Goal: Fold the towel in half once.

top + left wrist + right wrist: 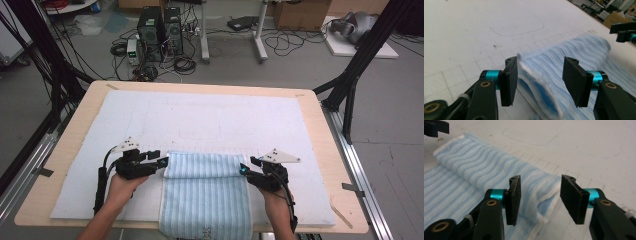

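Where the white padded mat (200, 120) covers the wooden table (320, 130), a blue striped towel (205, 195) lies at the near edge, its far end folded back; the left gripper (161, 162) and right gripper (243, 170) flank the fold's ends, jaws apart, corners between unpressed pads.

**Even light, soft close-ups**

Bright, even light falls from above; shadows on the white mat (210, 120) stay faint. In the left gripper view the towel (541, 75) edge looks blurred, perhaps by motion. Far corners soften. No glare.
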